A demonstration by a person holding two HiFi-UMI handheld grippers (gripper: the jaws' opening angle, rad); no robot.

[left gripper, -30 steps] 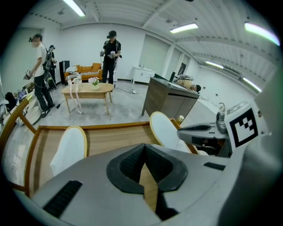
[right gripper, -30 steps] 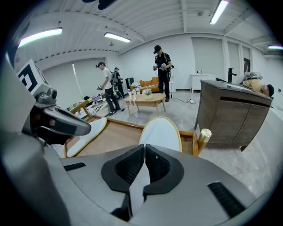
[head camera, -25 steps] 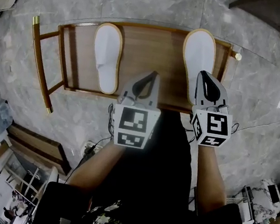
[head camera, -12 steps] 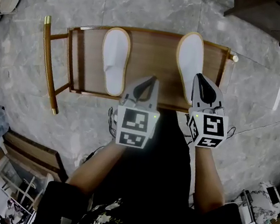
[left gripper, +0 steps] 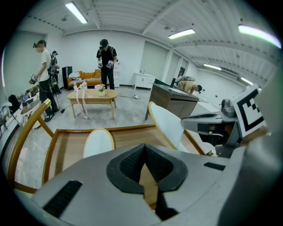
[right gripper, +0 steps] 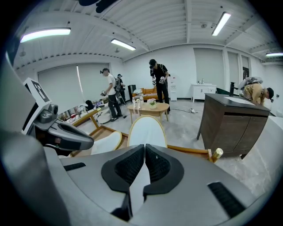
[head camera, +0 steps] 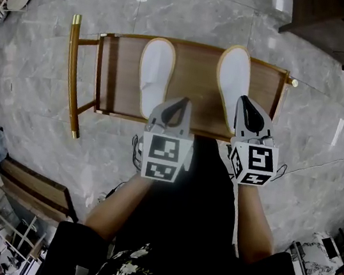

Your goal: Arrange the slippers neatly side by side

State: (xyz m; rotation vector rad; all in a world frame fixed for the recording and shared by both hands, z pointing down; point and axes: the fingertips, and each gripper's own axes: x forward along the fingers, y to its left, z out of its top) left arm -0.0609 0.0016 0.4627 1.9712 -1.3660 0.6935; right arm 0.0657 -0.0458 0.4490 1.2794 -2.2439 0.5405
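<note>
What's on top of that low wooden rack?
Two white slippers lying apart: the left slipper and the right slipper, whose near end the right gripper covers.

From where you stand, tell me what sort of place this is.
Likely an indoor studio or showroom: marble-look floor, a wooden rack with white slippers, people standing near a sofa.

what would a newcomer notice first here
Two white slippers on a wooden rack over grey marble floor: the left slipper lies flat, the right slipper sits apart to its right. The right claw pinches its edge; the left claw hangs shut and empty.
</note>
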